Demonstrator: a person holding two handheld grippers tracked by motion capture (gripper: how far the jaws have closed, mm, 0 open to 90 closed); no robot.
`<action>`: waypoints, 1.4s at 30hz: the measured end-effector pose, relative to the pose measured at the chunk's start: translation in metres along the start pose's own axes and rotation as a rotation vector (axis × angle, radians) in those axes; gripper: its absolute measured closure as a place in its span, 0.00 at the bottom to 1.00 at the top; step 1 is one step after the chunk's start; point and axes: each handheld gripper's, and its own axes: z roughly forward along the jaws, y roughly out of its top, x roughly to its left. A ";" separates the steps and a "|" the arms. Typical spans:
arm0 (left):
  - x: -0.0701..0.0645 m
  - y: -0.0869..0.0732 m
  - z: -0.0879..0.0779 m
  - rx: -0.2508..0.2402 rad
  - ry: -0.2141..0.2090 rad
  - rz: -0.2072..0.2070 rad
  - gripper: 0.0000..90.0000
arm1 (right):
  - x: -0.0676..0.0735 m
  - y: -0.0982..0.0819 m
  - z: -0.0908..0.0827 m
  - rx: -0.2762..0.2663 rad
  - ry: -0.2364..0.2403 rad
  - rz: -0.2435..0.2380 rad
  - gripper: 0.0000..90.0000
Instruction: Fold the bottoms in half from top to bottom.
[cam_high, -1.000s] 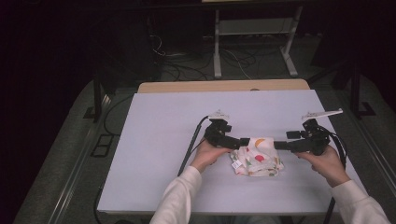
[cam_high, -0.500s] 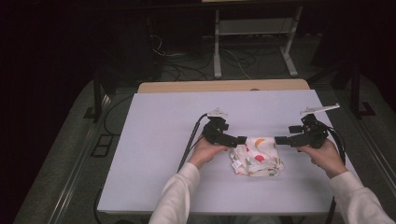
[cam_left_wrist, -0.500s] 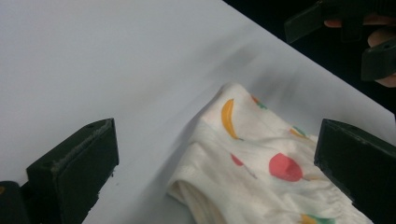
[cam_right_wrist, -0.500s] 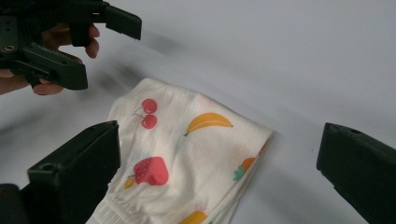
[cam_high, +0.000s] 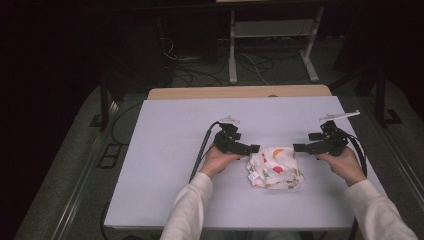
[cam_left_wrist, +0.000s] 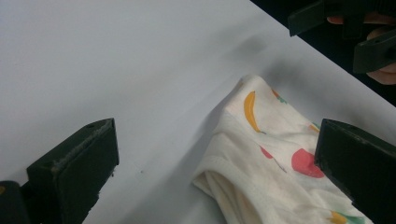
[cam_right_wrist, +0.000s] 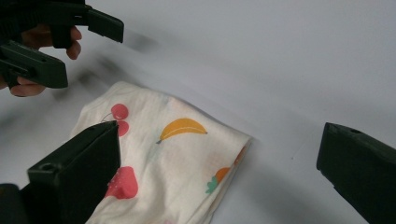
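Your folded cloth (cam_high: 275, 167) lies on the white table (cam_high: 165, 150), nearer your edge and between your two hands; it is cream with a fruit print (a banana, cherries and a strawberry show on top). Your left gripper (cam_high: 252, 148) sits just left of the cloth's far left corner, pointing toward it, and in the left gripper view its jaws stand wide apart with nothing pressed between them; the cloth (cam_left_wrist: 280, 154) lies ahead toward the right-hand jaw, whose tip overlaps the fabric in that view, though you cannot tell from it whether the jaw touches.

Your right gripper (cam_high: 298, 147) is just beyond the cloth's far right corner, aimed left at your other hand. Its jaws have just been opening and now stand fully spread, holding nothing. In the right gripper view the cloth (cam_right_wrist: 173, 158) lies low between them, its folded edge toward the right, and the left jaw passes in front of its near corner. Your left gripper (cam_right_wrist: 70, 46) shows at the upper left there, jaws parted
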 end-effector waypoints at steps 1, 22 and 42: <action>0.001 0.000 0.000 0.003 0.001 0.002 0.00 | -0.001 0.000 0.002 0.001 -0.002 -0.001 0.00; 0.011 -0.005 0.008 0.043 -0.025 -0.080 0.13 | -0.013 -0.003 0.028 0.036 0.007 0.030 0.08; 0.015 -0.014 0.024 0.083 -0.132 -0.127 0.51 | -0.026 -0.009 0.049 0.061 0.094 0.012 0.49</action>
